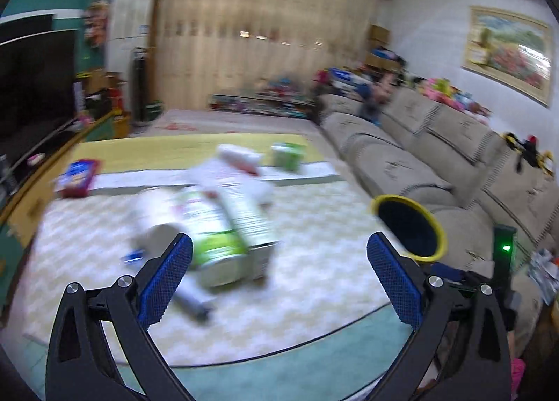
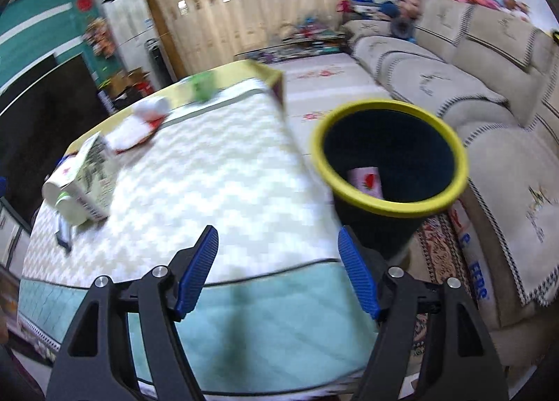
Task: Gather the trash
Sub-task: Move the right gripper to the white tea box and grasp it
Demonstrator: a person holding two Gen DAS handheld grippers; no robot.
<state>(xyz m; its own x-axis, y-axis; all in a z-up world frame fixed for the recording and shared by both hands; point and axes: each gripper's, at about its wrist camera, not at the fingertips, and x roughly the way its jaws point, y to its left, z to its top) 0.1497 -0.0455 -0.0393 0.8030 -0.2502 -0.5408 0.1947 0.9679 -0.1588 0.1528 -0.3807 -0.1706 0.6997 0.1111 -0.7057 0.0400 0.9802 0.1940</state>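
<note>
Because the job is gathering rubbish into one container, the bin (image 2: 391, 160) with the yellow rim is the thing to steer by: it stands off the worktop (image 2: 209, 170), just beside its edge and between it and the sofa (image 2: 489, 128), so things can be carried straight across and dropped in. One pink wrapper (image 2: 365, 181) with a red mark already lies at the bottom of the bin. The rest of the rubbish is across the worktop from the bin: a white cup (image 1: 157, 219) lying tipped against a printed carton (image 1: 241, 219), a crumpled white and red wrapper (image 2: 136, 128) beyond them, a small green box (image 2: 202, 86) farther back, and a dark blue packet (image 1: 77, 177) farthest from the bin. The left gripper (image 1: 279, 271) is spread wide with nothing between its blue pads (image 1: 164, 282), aimed at the cup and carton, likely the next pick. The right gripper (image 2: 277, 268) hangs partly spread and holding nothing, close to the bin. Motion blur softens the small items, so their labels cannot be read.
</note>
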